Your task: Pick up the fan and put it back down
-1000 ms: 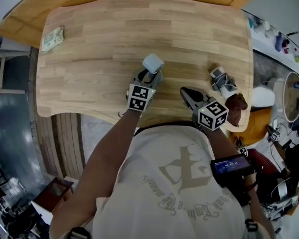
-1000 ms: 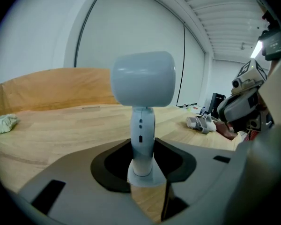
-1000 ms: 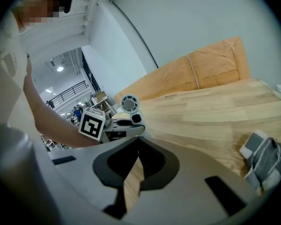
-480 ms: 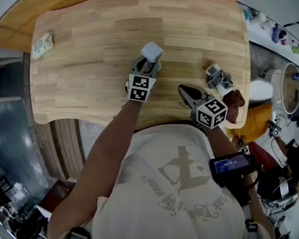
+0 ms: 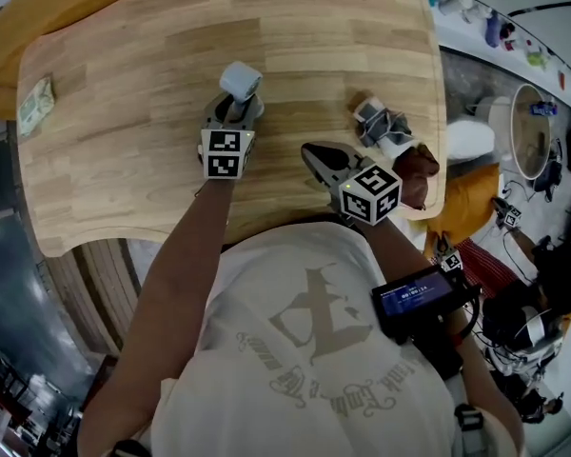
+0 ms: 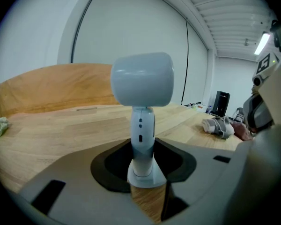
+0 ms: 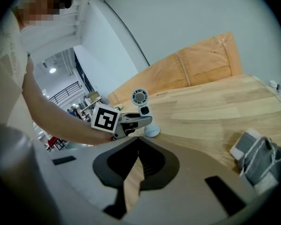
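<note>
**A:** What's the layout?

**B:** A wide wooden table (image 5: 124, 131) fills the head view. The person leans over its near edge with both grippers out above it.

**A:** The left one?

**B:** The left gripper (image 5: 232, 114) is near the middle of the table. Its jaws are clamped on the lower stem of the fan (image 6: 141, 86), which stands upright between them with its rounded head on top.

**A:** And the right?

**B:** The right gripper (image 5: 314, 153) hangs just beside it, clear of the fan. Its jaws are drawn together on nothing, with only a sliver of wood showing in the gap.

**A:** So how far along?

**B:** The fan is in the grasp, so the pick-up looks done. In the right gripper view its base sits at the tabletop or just above, and I can't tell whether it touches. I'd judge what's left is settling it, letting go and backing off.

**A:** Anything close by?

**B:** A grey bundle (image 5: 381, 127) lies to the right, well apart. A crumpled scrap (image 5: 35, 103) sits at the far left corner.
</note>
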A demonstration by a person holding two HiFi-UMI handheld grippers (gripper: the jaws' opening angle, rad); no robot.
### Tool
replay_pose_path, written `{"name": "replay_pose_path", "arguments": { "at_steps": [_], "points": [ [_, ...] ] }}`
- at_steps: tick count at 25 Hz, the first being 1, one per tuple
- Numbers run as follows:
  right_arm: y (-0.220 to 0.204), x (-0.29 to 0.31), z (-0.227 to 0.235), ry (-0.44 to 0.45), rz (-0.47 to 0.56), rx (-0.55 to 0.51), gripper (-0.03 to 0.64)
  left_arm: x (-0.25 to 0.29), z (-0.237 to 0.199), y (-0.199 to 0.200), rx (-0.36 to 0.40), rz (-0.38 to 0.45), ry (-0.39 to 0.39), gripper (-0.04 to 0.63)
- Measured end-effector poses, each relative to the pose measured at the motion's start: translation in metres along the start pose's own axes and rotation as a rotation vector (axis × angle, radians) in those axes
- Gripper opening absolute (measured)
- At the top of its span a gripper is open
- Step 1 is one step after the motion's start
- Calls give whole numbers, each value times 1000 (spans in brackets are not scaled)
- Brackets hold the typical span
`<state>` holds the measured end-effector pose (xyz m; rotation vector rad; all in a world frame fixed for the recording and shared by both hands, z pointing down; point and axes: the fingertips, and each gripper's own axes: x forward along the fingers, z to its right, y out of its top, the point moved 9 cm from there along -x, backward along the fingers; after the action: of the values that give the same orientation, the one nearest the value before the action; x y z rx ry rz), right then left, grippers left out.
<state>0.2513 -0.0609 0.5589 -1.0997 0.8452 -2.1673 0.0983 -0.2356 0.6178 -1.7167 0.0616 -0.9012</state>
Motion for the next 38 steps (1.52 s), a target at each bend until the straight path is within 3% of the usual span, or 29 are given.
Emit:
{"name": "replay_pose_path", "arguments": {
  "at_steps": [22, 35, 38],
  "points": [
    [4, -7, -1, 21, 45, 1, 14, -15, 12, -3, 9, -66, -40, 170],
    [0, 0, -35, 58, 74, -91, 14, -117, 15, -28, -83, -16, -15, 171],
    [1, 2, -47, 75, 81, -122, 14, -146, 19, -26, -93, 25, -30, 118]
  ]
}}
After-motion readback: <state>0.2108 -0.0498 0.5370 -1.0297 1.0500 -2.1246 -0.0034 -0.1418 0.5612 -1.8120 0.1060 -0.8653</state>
